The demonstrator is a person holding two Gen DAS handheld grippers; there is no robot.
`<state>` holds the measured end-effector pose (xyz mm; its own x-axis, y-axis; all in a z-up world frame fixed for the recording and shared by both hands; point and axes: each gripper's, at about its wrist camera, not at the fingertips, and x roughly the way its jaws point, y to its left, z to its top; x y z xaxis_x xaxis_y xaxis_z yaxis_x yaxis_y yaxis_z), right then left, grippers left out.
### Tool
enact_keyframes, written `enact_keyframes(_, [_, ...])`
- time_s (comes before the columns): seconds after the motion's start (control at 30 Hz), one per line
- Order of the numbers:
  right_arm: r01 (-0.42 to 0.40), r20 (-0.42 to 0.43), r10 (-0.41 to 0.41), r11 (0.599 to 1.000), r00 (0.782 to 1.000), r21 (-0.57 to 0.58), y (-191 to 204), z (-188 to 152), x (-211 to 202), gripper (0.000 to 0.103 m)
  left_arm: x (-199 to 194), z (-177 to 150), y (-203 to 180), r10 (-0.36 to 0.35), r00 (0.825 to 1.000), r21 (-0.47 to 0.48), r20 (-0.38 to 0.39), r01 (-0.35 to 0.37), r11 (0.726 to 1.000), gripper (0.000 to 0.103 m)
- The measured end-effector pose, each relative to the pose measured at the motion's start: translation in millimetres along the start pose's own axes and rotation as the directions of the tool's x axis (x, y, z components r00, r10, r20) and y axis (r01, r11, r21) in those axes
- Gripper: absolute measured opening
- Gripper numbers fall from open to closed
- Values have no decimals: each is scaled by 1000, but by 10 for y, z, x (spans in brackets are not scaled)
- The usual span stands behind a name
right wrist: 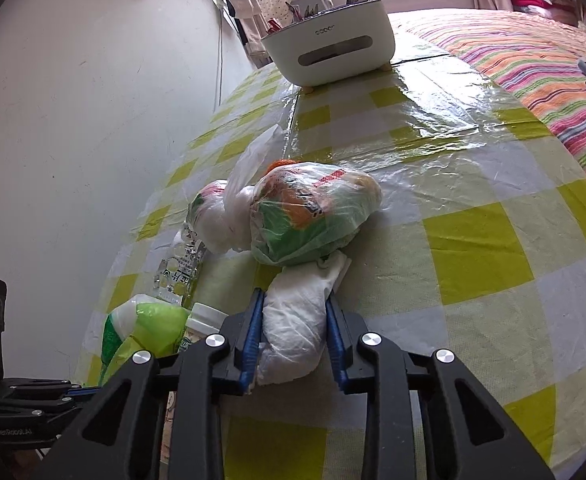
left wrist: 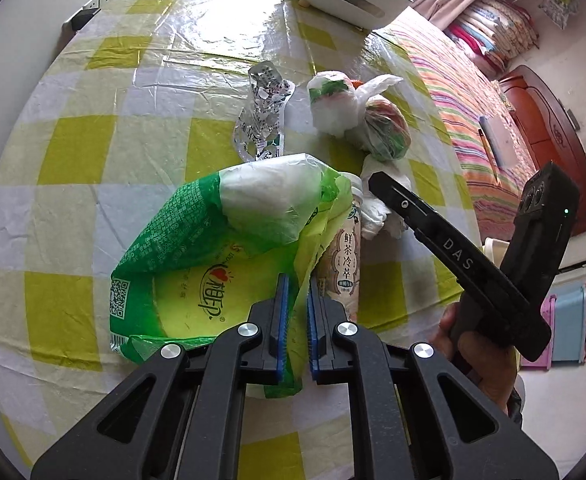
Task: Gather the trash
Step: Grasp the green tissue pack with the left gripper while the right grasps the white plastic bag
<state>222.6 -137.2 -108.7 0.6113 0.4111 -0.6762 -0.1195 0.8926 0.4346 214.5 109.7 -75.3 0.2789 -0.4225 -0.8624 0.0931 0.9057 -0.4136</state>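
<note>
In the left wrist view, the left gripper [left wrist: 297, 300] is pinching the edge of a green bag [left wrist: 213, 240] lying on the checked table [left wrist: 73, 140], its jaws nearly closed on the film, with a bottle [left wrist: 347, 256] just beside the bag. In the right wrist view, the right gripper [right wrist: 293, 320] is squeezing a white wad [right wrist: 295, 328] between half-closed jaws, the wad touching a tied bundle [right wrist: 313, 216] ahead, while a white box [right wrist: 329, 46] is sitting at the far edge.

Left wrist view: close above the table [left wrist: 73, 216], angled down over the green bag [left wrist: 197, 240]. Right wrist view: low, near-level across the table [right wrist: 473, 264] toward the organizer [right wrist: 329, 44]. Both views share bag, bottle [left wrist: 347, 256], tied bundles [right wrist: 313, 216].
</note>
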Motion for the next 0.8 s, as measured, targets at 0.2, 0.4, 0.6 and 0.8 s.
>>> enact_keyframes(0.2, [-25, 31, 25, 999, 999, 20, -69, -77, -179, 25, -86, -43, 33, 3, 999, -12, 33, -3, 1000, 5])
enact_keyframes(0.4, [-48, 49, 47, 999, 998, 17, -117, -164, -375, 25, -253, -77, -30, 12, 995, 2, 102, -12, 1000, 4])
enact_keyframes(0.6, [-56, 60, 55, 998, 997, 25, -236, -220, -509, 25, -394, -104, -125, -9, 987, 15, 157, 7, 1000, 4])
enact_keyframes(0.8, [-58, 70, 55, 997, 996, 48, -371, -265, -617, 25, -497, -40, -188, -8, 976, 7, 218, 6, 1000, 4])
